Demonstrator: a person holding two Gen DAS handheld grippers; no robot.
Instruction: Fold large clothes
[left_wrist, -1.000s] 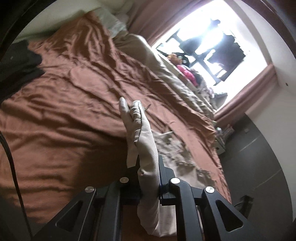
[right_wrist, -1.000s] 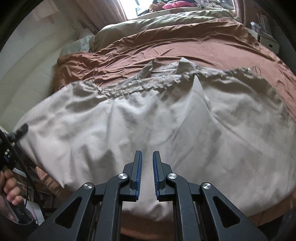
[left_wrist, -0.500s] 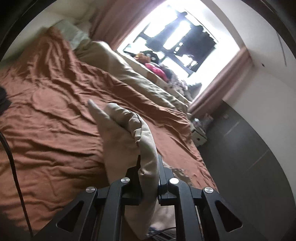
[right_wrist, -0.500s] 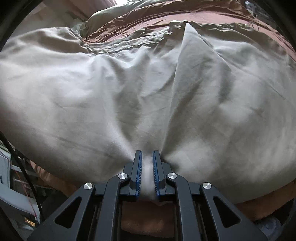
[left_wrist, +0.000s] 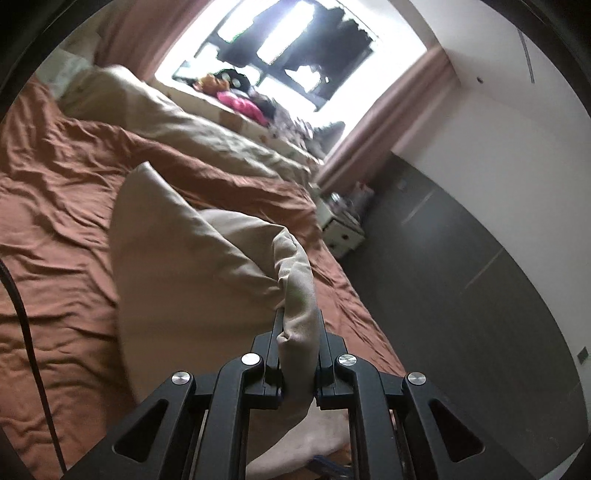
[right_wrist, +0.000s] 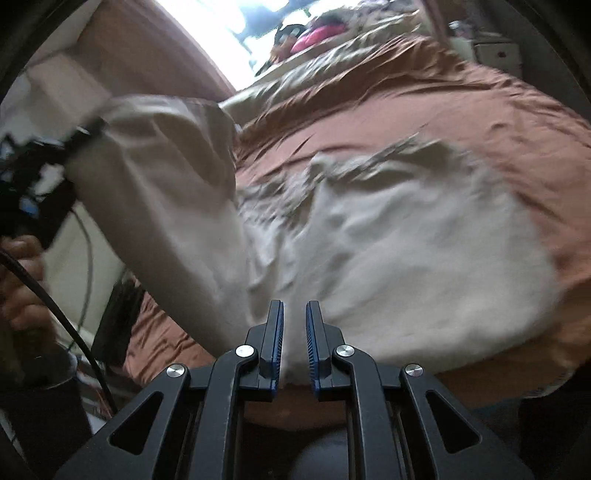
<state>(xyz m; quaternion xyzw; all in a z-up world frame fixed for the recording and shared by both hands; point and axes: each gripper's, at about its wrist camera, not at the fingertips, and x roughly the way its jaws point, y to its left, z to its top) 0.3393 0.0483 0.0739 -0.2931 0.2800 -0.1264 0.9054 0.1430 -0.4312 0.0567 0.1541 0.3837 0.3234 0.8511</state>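
Observation:
A large beige garment lies on the brown bed sheet, its left part lifted off the bed. In the left wrist view my left gripper is shut on a bunched fold of this garment, which billows up over the sheet. The right wrist view is blurred. There the left gripper holds the raised cloth at upper left. My right gripper is shut on the garment's near edge, with pale cloth showing between its blue pads.
A beige duvet lies along the bed's far side under a bright window with pink curtains. A white nightstand and a dark wall panel are right of the bed. A hand and black cable sit at left.
The left gripper rose and swung across the bed, pulling up more cloth. The right gripper came down onto the garment's near edge, took hold of it, then lifted and tilted.

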